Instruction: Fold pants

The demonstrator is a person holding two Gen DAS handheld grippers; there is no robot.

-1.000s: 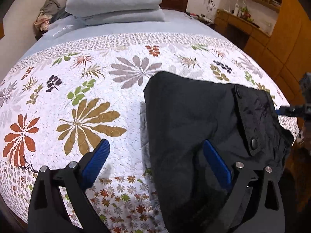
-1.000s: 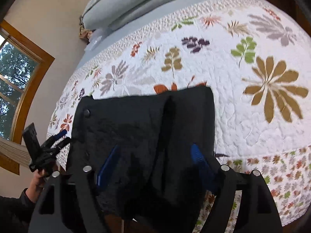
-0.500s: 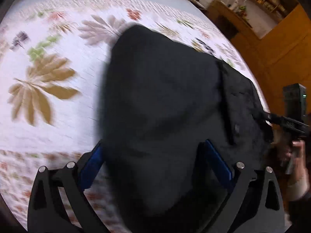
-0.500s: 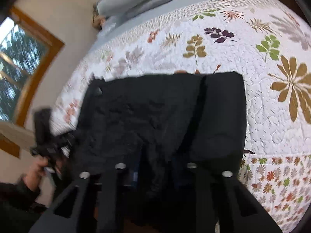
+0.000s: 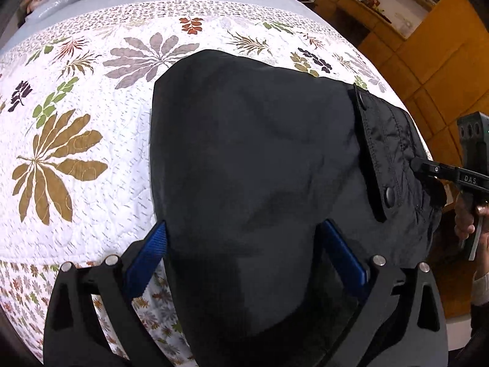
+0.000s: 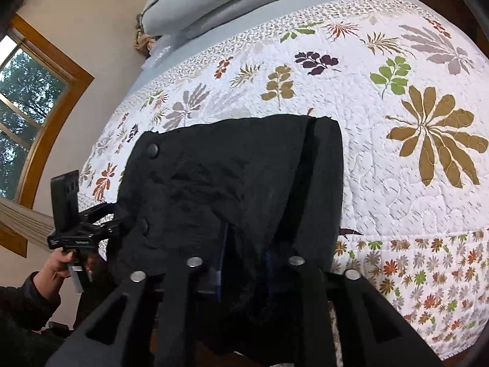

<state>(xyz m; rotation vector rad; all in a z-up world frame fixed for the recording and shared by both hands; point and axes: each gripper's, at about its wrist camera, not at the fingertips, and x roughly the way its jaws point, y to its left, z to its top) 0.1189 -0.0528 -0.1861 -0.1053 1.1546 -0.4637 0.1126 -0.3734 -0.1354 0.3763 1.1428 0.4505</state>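
Observation:
Black pants (image 5: 259, 153) lie folded on the leaf-patterned quilt (image 5: 76, 153), with a snap-button flap (image 5: 388, 194) at their right end. My left gripper (image 5: 247, 244) is open wide, and the near edge of the pants lies between its blue pads (image 5: 149, 257) without being pinched. In the right wrist view my right gripper (image 6: 244, 257) has its jaws narrow and opening slightly, with a bunched fold of the pants (image 6: 229, 183) still pressed between them. The left gripper (image 6: 117, 217) shows at the pants' left edge. The right gripper (image 5: 417, 165) touches the flap end.
Grey pillows (image 6: 214, 0) are stacked at the head of the bed. Wooden cabinets (image 5: 428, 46) stand past the bed's right side, and a window (image 6: 24, 91) is on the far wall. A hand (image 6: 58, 263) holds the left gripper off the bed's edge.
My left gripper moved right and down, from straddling the pants' left edge to sitting over their near edge. My right gripper's jaws went from wide open to narrow on the fabric.

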